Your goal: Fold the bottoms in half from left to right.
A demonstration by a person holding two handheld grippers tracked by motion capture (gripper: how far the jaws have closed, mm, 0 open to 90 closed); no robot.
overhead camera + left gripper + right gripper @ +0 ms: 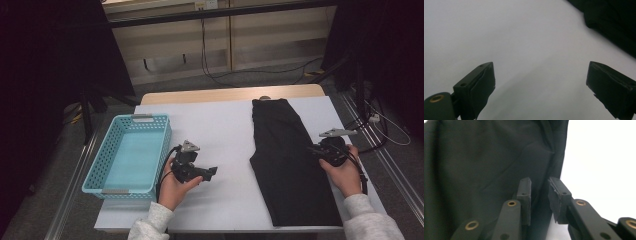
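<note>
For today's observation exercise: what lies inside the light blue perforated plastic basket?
The light blue perforated plastic basket holds nothing visible; its pale floor lies bare in the high view. The strip of floor right behind the near wall is hidden by that wall.

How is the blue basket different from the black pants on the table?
The blue basket is light blue with stiff, holed walls that stand up; the black pants are dark, soft cloth lying flat. The basket sits on the table's left side, beside the left gripper; the pants lie on the right side, with the right gripper at their edge. Both rest on the white table.
</note>
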